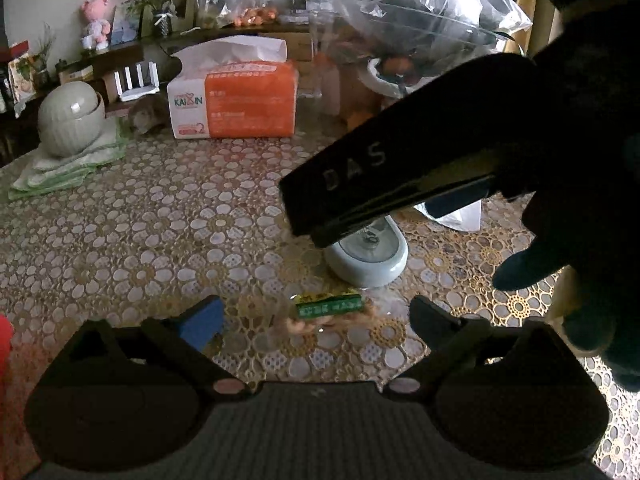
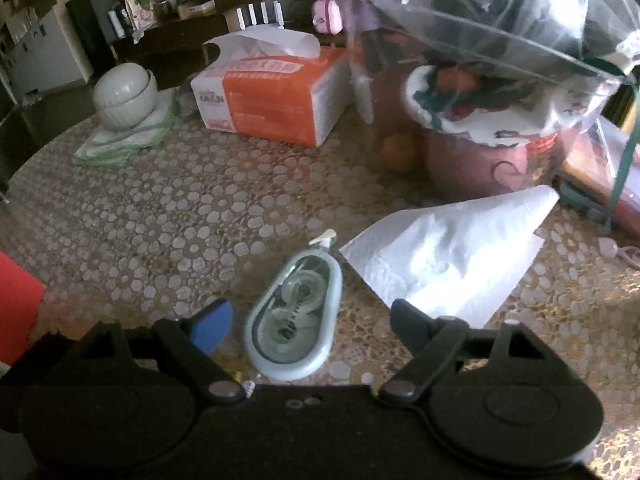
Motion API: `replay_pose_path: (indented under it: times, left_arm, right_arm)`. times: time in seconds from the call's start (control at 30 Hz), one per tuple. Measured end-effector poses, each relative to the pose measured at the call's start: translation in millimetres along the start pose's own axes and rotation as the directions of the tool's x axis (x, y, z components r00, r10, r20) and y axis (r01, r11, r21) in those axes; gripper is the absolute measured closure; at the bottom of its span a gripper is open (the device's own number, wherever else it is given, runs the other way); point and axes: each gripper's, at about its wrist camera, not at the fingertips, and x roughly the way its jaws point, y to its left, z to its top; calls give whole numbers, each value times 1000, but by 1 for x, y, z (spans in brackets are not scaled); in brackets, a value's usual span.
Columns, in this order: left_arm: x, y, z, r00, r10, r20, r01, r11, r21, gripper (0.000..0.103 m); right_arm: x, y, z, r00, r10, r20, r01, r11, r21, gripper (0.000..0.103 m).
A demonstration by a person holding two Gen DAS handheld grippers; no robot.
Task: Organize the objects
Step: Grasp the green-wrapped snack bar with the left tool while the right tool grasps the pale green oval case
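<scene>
My left gripper [image 1: 316, 318] is open just above the patterned tablecloth [image 1: 140, 240]. A small green-labelled packet [image 1: 329, 306] lies between its fingertips, and neither pad touches it. Beyond it lies a pale blue correction-tape dispenser [image 1: 370, 262], half hidden by the dark housing [image 1: 400, 160] of the other hand's tool. In the right wrist view my right gripper [image 2: 310, 318] is open around that dispenser [image 2: 294, 320], which lies flat on the table with a gap on each side. A crumpled white tissue [image 2: 448, 248] lies just right of the dispenser.
An orange tissue pack [image 2: 272, 96] stands at the back. Stacked pale bowls [image 2: 124, 92] sit on folded cloths at the back left. A pot of fruit [image 2: 492, 140] under a clear plastic bag [image 2: 500, 12] fills the back right, with an orange [image 2: 398, 152] beside it. A red object [image 2: 16, 308] is at the left edge.
</scene>
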Motion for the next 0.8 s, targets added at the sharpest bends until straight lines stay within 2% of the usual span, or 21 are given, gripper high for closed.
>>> replay_pose_path:
  times: [0.2, 0.23, 0.3, 0.37, 0.43, 0.8]
  left_arm:
    - [-3, -2, -1, 1000, -6, 19, 6, 999, 43, 29]
    - [-3, -2, -1, 1000, -12, 19, 11, 999, 48, 29]
    - [-5, -1, -1, 1000, -21, 18, 21, 999, 44, 30]
    - [-5, 2, -1, 999, -35, 16, 35, 999, 32, 32]
    - [-7, 5, -1, 999, -47, 17, 46, 999, 22, 37]
    - [-28, 12, -14, 995, -99, -10, 99, 995, 20, 43]
  right_arm:
    - [6, 6, -2, 1000, 6, -20, -6, 1000, -10, 22]
    - [7, 6, -4, 1000, 8, -25, -8, 1000, -3, 24]
    - [8, 8, -5, 1000, 1, -28, -1, 1000, -3, 35]
    - [8, 9, -5, 1000, -8, -30, 8, 1000, -5, 40]
    - [6, 10, -5, 1000, -3, -28, 3, 1000, -2, 50]
    - [-22, 7, -23, 999, 29, 21, -31, 997, 67, 51]
